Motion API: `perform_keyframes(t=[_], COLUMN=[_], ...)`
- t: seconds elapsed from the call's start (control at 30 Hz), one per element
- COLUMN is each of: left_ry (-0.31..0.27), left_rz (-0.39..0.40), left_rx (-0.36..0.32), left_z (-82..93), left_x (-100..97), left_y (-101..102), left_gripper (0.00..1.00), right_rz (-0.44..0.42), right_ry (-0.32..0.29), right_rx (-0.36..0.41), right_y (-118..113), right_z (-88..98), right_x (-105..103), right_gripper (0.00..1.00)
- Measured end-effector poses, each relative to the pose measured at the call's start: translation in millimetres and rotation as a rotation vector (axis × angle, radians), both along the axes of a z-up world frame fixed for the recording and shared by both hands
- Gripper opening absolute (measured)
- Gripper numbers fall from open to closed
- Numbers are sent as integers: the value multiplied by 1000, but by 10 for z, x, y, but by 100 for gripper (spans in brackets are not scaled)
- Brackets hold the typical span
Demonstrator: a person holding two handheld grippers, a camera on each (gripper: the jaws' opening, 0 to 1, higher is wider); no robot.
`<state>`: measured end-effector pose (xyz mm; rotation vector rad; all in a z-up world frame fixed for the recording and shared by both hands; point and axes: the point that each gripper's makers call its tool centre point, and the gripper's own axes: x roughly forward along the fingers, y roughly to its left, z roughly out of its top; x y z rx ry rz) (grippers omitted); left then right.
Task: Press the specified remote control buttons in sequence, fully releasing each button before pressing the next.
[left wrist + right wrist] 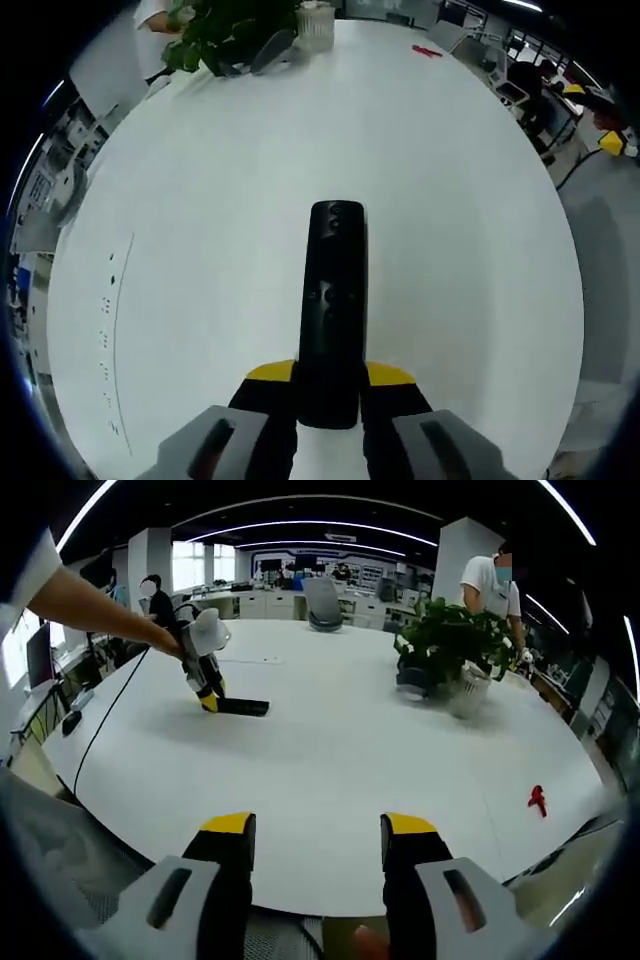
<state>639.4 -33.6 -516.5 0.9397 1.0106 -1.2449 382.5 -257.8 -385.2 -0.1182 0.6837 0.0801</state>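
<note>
I see my right gripper [315,855] low over the near edge of the white table [340,750], its two yellow-tipped jaws spread apart with nothing between them. Towards the far left edge my left gripper [210,700] pinches one end of the black remote [243,707], which lies flat on the table. A potted plant [450,645] stands near the far right edge, and a small red object [538,799] lies by the right edge. A person in a white shirt [490,585] stands behind the plant.
</note>
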Motion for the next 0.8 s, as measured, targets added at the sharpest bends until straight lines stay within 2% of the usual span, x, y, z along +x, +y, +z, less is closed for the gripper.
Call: perform_keyframes(t=[0.5, 0.8], left_ry=[23, 19], left_rz=[24, -4], left_rx=[-8, 6], left_z=[-6, -11], left_x=[-185, -286], left_y=[-31, -53], left_gripper=[22, 22], right_rz=[11, 10], right_ry=[-12, -28], right_rx=[15, 26], right_y=[21, 26], right_z=[20, 48], right_x=[6, 16], right_gripper=[50, 50])
